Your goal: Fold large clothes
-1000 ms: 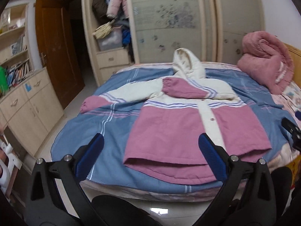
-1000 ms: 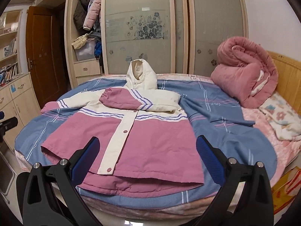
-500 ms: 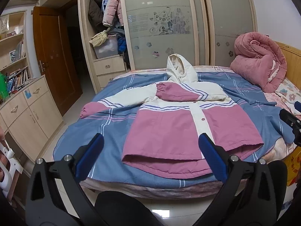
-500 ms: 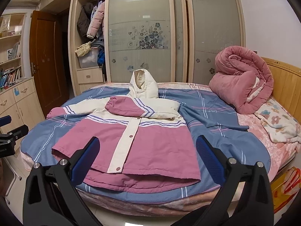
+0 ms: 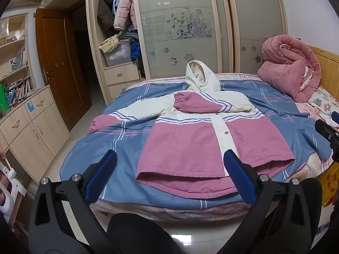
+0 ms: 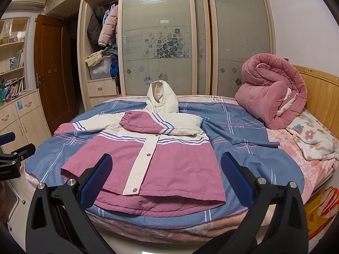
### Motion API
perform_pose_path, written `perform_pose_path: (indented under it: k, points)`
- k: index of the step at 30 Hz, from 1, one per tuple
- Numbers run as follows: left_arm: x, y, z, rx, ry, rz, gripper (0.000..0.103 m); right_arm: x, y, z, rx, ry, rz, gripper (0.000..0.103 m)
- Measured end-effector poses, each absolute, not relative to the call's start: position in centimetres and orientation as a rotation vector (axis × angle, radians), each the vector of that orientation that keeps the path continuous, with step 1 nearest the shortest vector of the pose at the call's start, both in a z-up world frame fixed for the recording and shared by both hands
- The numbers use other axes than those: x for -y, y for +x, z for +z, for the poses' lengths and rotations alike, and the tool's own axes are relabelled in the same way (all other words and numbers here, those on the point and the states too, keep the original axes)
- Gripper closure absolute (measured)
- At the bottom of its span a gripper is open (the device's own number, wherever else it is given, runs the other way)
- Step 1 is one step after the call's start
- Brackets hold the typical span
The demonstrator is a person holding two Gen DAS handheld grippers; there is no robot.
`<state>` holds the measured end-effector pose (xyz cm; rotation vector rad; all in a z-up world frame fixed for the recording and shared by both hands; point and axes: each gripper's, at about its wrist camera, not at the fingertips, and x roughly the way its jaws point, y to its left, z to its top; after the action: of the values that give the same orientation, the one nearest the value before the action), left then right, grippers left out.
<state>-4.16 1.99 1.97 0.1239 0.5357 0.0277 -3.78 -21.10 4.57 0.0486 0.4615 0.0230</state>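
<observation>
Now both cameras sit higher and further back from the bed (image 5: 131, 169) than a second ago: more floor shows at its foot and the wardrobe (image 6: 156, 42) stands fuller in view. On the left, the left gripper (image 5: 169, 177) is spread wide and holds nothing. One sleeve (image 5: 127, 116) lies stretched toward the left edge of the blue blanket (image 6: 243, 131). At centre, the jacket (image 5: 203, 139) lies flat, front up, hood (image 6: 162, 99) away from the person; the other sleeve (image 6: 148, 124) is folded across the chest. On the right, the right gripper (image 6: 166, 180) is equally wide and empty. Judgement: the first sleeve fold is complete; the outstretched sleeve is due next.
</observation>
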Motion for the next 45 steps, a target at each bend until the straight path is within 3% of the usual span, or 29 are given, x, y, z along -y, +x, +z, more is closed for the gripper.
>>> perform_pose_path:
  k: [45]
  points:
    - [-3.1,-0.3,-0.7,-0.615,0.085,0.02,0.002,20.5,-1.1,3.2,-0.474,0.077,0.044,0.001]
